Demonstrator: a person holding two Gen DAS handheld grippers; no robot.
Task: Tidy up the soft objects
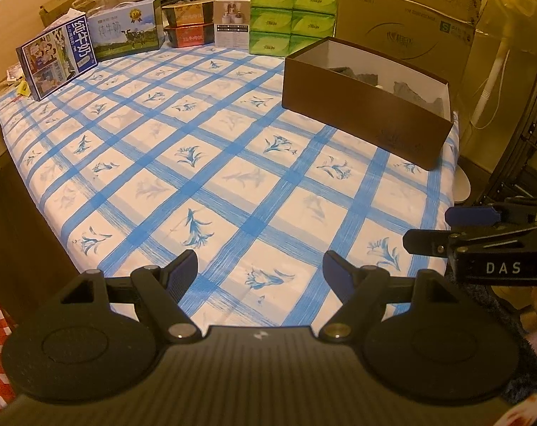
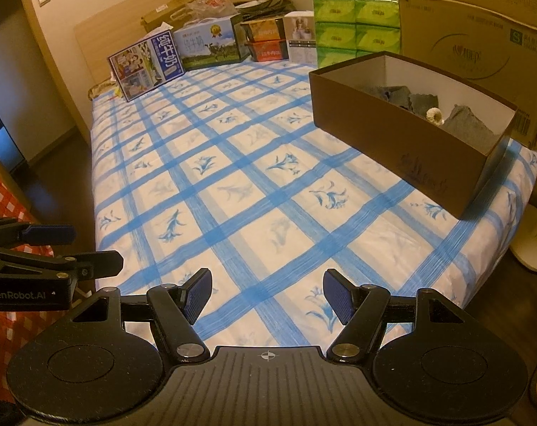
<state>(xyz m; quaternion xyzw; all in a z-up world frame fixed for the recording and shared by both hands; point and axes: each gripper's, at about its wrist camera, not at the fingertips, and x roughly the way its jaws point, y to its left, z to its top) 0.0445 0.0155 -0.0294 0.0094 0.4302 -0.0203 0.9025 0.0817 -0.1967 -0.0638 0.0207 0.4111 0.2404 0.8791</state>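
A brown open box stands at the right side of the bed. Inside it lie several grey cloth pieces and a small white object. My left gripper hovers over the near edge of the blue checked sheet, open, with nothing between its fingers. My right gripper also hangs over the near edge, open and empty. Each gripper shows at the side of the other's view: the right one at the right edge, the left one at the left edge.
Milk cartons, snack boxes, green tissue packs and a large cardboard box line the far end of the bed. The checked sheet lies bare in the middle. A white fan stand is at the right.
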